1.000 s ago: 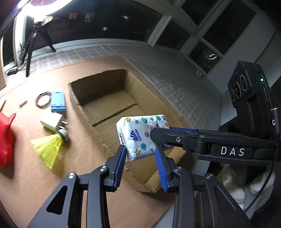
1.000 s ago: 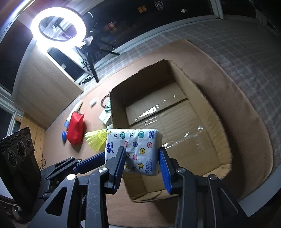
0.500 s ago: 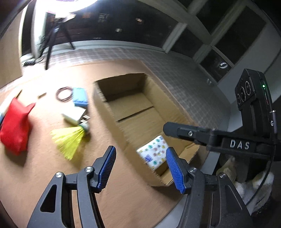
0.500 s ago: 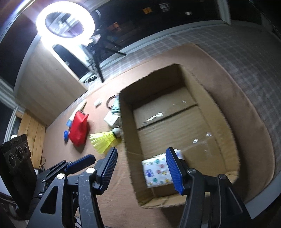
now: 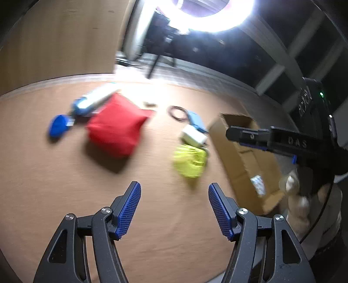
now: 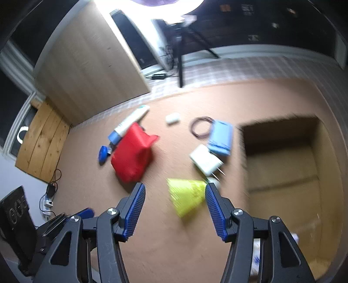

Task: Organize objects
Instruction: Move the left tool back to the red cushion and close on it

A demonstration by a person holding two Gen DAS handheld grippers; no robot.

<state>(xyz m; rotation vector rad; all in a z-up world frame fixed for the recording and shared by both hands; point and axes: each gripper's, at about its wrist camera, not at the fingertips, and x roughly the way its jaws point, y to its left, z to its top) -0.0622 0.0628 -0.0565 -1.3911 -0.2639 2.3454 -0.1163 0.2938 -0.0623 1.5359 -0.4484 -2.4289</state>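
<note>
Patterned tissue pack now boxed

I see a ring light glaring above its tripod; left of the tripod stands a wooden cabinet on checked floor.

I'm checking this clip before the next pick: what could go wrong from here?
1. The yellow shuttlecock lies right against the white charger; a grab by the open right hand-held gripper might snag or knock the charger.
2. The shuttlecock's thin feather skirt could get crushed in a firm squeeze.
3. Both views are blurred, so aim may be off.
</note>
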